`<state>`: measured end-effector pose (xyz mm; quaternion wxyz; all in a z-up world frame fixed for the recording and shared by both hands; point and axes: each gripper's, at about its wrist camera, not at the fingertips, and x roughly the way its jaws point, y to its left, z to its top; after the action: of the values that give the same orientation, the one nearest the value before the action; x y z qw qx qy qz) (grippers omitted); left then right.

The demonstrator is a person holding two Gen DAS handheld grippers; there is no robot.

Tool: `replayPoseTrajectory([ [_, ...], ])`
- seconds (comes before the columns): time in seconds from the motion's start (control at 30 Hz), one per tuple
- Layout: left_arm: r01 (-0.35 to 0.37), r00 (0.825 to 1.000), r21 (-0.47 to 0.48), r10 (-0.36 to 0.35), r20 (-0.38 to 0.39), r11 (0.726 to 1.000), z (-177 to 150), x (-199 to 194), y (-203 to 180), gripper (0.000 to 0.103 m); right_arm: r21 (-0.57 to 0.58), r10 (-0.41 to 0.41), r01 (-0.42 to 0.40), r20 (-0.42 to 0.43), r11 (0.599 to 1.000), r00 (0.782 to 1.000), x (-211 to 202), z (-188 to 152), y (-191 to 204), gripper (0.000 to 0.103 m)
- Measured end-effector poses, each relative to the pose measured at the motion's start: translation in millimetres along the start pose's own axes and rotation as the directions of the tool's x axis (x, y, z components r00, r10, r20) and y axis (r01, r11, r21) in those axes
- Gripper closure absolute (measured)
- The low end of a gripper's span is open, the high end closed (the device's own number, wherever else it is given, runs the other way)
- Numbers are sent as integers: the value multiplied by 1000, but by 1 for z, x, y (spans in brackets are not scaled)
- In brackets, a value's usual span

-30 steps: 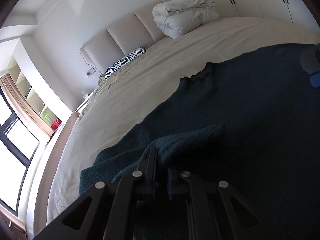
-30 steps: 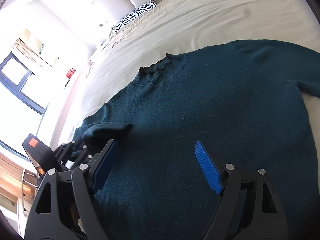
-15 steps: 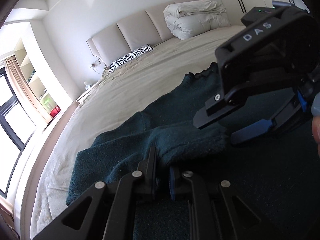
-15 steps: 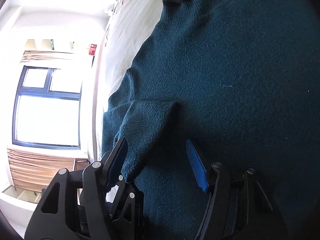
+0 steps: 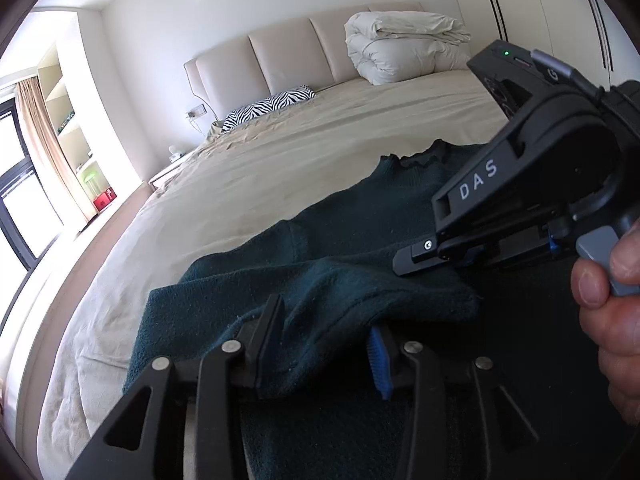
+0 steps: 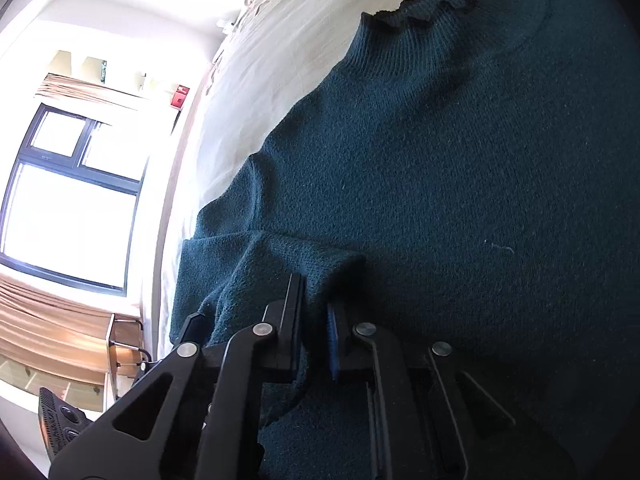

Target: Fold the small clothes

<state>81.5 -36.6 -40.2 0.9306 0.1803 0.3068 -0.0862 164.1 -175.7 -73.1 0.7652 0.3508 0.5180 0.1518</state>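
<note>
The sweater point(image 6: 460, 184) lies flat on the bed point(image 5: 280, 168), its collar toward the headboard, and its sleeve point(image 5: 360, 292) is folded in over the body. The left gripper point(image 5: 326, 344) has its fingers spread, with the sleeve cloth lying loosely between them and not pinched. The right gripper point(image 6: 314, 332) has its fingers pressed nearly together on the end of the sleeve (a thick fold of the knit is between them).

It seems the step in hand is to lay this sleeve across the body. To do it well, the right gripper should carry the sleeve end low over the sweater and keep it flat, because the knit is soft and will bunch if it is lifted high. The left gripper should draw back without catching the cloth. The fold line at the shoulder should be straight, parallel to the side of the body. Release only when the sleeve lies without wrinkles.
</note>
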Motion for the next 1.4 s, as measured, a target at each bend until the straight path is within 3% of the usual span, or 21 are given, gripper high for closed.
replayPoseTrajectory([
  [0.07, 43, 999, -37, -43, 11, 998, 2, -7, 5, 32, -46, -69, 71, 47, 996, 997, -10, 6, 6, 96],
  [0.2, 151, 988, -165, -149, 28, 975, 4, -25, 25, 31, -70, -149, 160, 133, 985, 980, -38, 25, 4, 97],
  [0.3, 228, 973, -305, -230, 33, 925, 0, -28, 52, 34, -81, -209, 225, 176, 971, 962, -59, 40, -6, 97],
  [0.37, 263, 961, -396, -274, 30, 880, -4, -23, 75, 57, -83, -249, 270, 200, 959, 948, -73, 48, -13, 97],
  [0.47, 281, 951, -521, -306, 40, 806, -8, -14, 115, 75, -78, -306, 331, 230, 940, 924, -94, 59, -28, 97],
  [0.63, 269, 955, -622, -287, 74, 736, -6, -5, 165, 91, -19, -360, 374, 237, 927, 902, -130, 71, -69, 97],
  [0.7, 278, 952, -631, -294, 83, 724, -1, -1, 173, 91, -4, -376, 388, 230, 922, 897, -152, 68, -89, 97],
  [0.83, 312, 938, -622, -338, 80, 718, 12, 11, 175, 91, 17, -395, 401, 221, 916, 892, -157, 63, -102, 97],
  [1.17, 368, 897, -596, -441, 25, 714, 30, 56, 152, 91, 31, -425, 428, 208, 903, 881, -158, 57, -106, 97],
  [1.4, 364, 888, -623, -460, 7, 692, 22, 74, 153, 91, 38, -437, 439, 201, 898, 877, -146, 65, -117, 97],
])
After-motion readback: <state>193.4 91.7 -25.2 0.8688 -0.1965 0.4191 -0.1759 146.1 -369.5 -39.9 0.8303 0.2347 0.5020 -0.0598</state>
